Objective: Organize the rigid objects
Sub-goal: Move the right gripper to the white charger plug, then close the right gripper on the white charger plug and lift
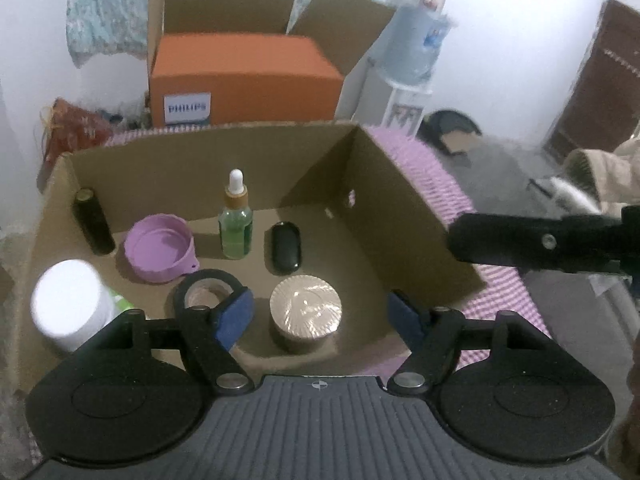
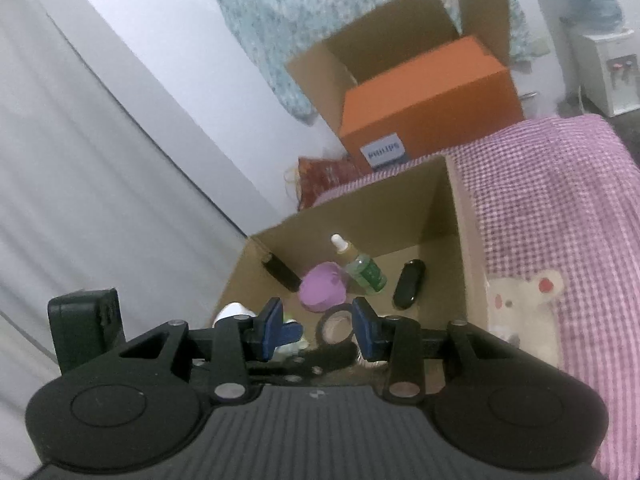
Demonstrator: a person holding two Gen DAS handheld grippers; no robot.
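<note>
Left tool spread above gold-lidded jar, tape roll beside

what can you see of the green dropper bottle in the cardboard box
The dropper bottle is small, clear green and glass-like, with a green label, a tan collar and a white rubber-looking bulb on top. It is capped and stands upright on the floor of the cardboard box, toward the back. The purple cup sits to its left and the black oval case to its right; neither clearly touches it. No hand-held gripper touches it.
</note>
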